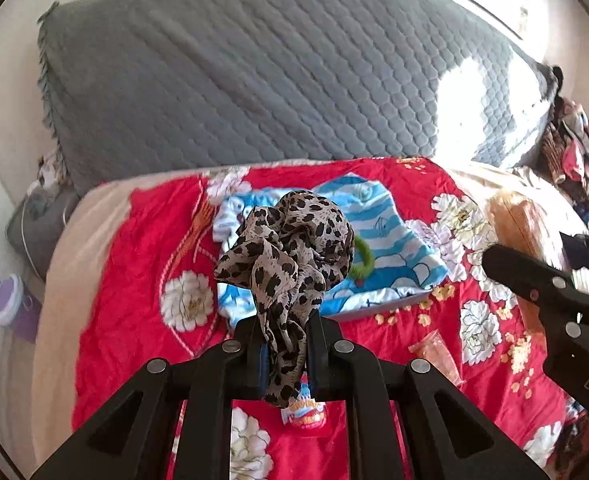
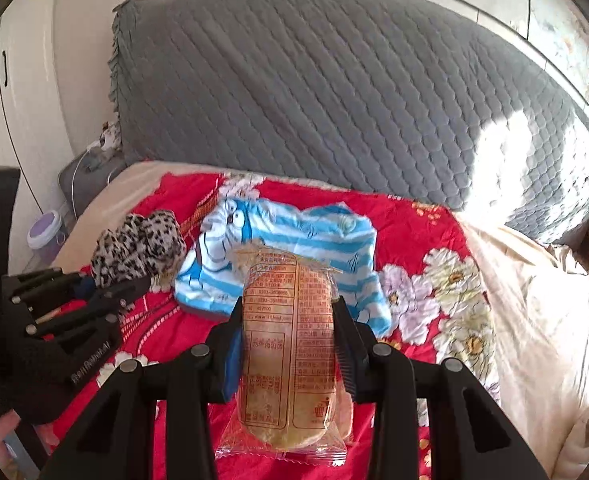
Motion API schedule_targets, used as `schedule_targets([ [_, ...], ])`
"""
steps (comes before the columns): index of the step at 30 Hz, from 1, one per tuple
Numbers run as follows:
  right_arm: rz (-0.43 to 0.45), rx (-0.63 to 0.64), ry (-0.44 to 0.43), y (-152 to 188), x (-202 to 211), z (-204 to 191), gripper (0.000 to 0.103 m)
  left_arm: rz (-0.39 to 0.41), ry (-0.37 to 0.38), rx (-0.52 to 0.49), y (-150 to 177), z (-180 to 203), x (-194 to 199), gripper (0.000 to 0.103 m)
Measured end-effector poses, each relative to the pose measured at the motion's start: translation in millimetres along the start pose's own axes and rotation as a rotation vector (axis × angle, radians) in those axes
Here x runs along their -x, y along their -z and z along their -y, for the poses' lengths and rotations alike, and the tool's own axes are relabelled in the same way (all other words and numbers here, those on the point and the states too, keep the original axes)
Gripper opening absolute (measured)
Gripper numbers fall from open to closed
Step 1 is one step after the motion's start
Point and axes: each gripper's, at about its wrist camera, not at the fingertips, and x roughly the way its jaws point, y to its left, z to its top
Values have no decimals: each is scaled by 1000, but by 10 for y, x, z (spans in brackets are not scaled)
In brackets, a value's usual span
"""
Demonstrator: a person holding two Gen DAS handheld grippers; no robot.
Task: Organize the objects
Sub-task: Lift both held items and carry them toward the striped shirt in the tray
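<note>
- Left tool [image 1: 284, 344]: narrow, clamped on leopard-print scarf [image 1: 290, 248]; fabric bunched above the pads, short tail hanging below them.
- Right tool [image 2: 290, 340]: part open, pinching wrapped pastry packet [image 2: 288, 348] across its short side; long axis of packet in line with the fingers, sealed end hanging toward the camera.
- Both held things clear of the red floral bedspread [image 1: 134, 280], which covers the bed.
- Below and ahead of both tools: blue-striped cartoon garment [image 2: 294, 248], lying flat on the bedspread; green ring [image 1: 364, 258] resting on it, half hidden behind the scarf.
- Small printed packet [image 1: 304, 412] on the bedspread, directly under the left tool; small clear orange wrapper [image 1: 436, 354] to its right.
- Grey quilted cover [image 1: 254, 80] beyond, over the far part of the bed.
- Key relation: scarf sits left of pastry packet, tools side by side and well apart; striped garment nearly centred between them, slightly nearer the left.
- Judgement: carry stage, both loads secured; drop-off place not identifiable from these views.
- Risk: loose scarf folds could snag or slip.
</note>
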Motion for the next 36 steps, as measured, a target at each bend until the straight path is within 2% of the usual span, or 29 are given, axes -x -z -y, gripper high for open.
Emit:
schedule_targets([
  [9,22,39,28,-370,114,21,39,40,-24,7,-474,-48,57,14],
  [17,47,31,41,-668,88,79,39,53,-41,-2,-830,0,-147,14],
  [26,35,18,67,-949,-162,176,39,73,-29,-42,-1139,65,-423,14],
  [32,46,20,92,-1167,-353,212,39,69,-6,-8,-1266,-11,-673,14],
  [36,59,1,73,-1193,-481,244,39,66,-4,20,-1291,-62,-821,14],
])
